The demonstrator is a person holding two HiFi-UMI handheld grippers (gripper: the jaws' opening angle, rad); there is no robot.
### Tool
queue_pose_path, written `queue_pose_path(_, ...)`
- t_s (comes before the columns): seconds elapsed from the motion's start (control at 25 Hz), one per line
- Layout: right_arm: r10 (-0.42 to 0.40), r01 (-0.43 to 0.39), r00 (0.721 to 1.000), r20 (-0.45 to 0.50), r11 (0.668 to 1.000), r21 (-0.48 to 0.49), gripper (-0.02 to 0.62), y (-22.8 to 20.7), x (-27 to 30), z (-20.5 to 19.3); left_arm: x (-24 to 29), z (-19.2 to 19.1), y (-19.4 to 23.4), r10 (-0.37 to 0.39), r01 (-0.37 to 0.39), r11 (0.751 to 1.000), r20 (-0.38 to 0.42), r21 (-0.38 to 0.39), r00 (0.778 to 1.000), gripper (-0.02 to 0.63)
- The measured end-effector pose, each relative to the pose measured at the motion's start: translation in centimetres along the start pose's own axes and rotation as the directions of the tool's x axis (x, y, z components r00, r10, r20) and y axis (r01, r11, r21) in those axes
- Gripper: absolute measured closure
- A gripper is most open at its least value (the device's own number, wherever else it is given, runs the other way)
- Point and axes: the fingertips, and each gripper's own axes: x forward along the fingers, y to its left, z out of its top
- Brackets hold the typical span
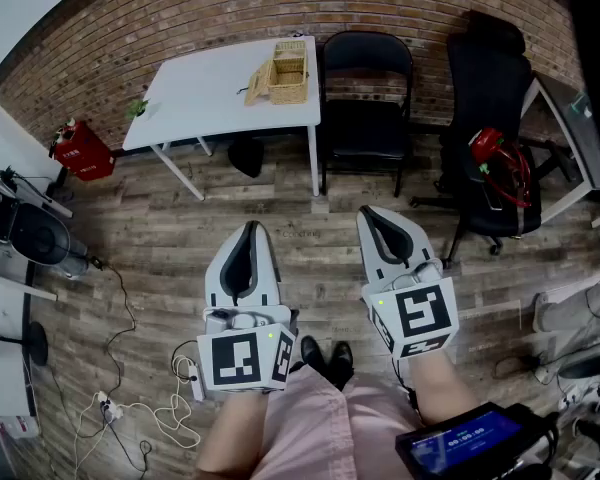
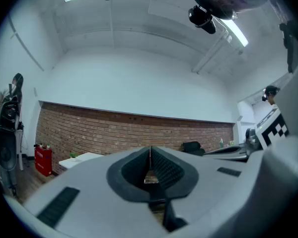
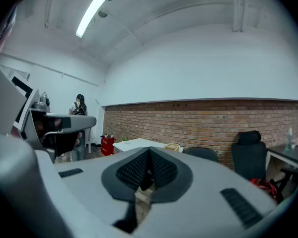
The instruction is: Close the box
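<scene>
At upper centre the wicker box looks light and stiff; I'd take its lid by the edge. The left gripper and right gripper are closed, empty.

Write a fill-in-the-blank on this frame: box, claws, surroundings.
1. The wicker box sits on the white table with its lid ____.
2. The left claw and the right claw, both empty and far from the table, have their jaws ____.
3. Just right of the table stands a ____ folding chair.
4. The case on the floor left of the table is coloured ____.

Missing words: open; shut; black; red
</scene>
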Motion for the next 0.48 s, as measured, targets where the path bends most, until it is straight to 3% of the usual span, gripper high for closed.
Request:
queue_pose_path(0.44, 0.02, -0.021, 1.0, 0.022, 0.999, 0.045, 0.593, -0.6, -0.4, -0.2, -0.4, 0.0, -1.2, -0.007, 0.007, 1.0, 0.005, 0.005, 1.0, 0.586)
queue_pose_path(0.48, 0.03, -0.031, 0.999, 0.017, 0.998, 0.049, 0.514, -0.6, -0.4, -0.3, -0.5, 0.2, -1.4, -0.012, 0.012, 1.0, 0.012, 0.005, 1.0, 0.561)
